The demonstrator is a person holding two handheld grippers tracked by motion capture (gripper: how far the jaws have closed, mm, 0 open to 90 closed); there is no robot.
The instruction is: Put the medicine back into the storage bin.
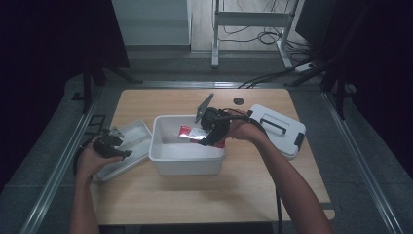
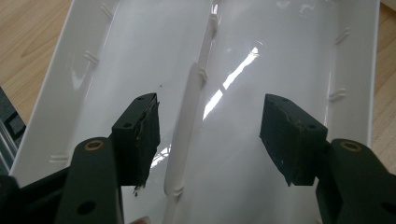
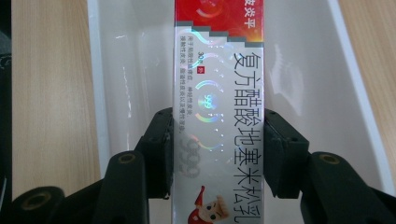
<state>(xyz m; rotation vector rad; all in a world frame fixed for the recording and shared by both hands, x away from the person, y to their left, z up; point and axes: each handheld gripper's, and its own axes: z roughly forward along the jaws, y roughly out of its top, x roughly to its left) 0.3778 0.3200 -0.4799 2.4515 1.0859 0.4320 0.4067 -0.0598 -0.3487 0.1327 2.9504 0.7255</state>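
Note:
My right gripper is shut on a long red and silver carton printed with Chinese characters, which it holds over the open white bin at the table's middle. In the right gripper view the two pads press on the long sides of the carton, with the bin's white inside beneath. My left gripper hovers over a shallow white divided tray left of the bin. Its jaws stand open with nothing between them, above the tray's centre ridge.
The bin's white lid with a dark handle lies to the right of the bin. A small round black hole sits near the far edge of the wooden table. Floor rails run along both sides of the table.

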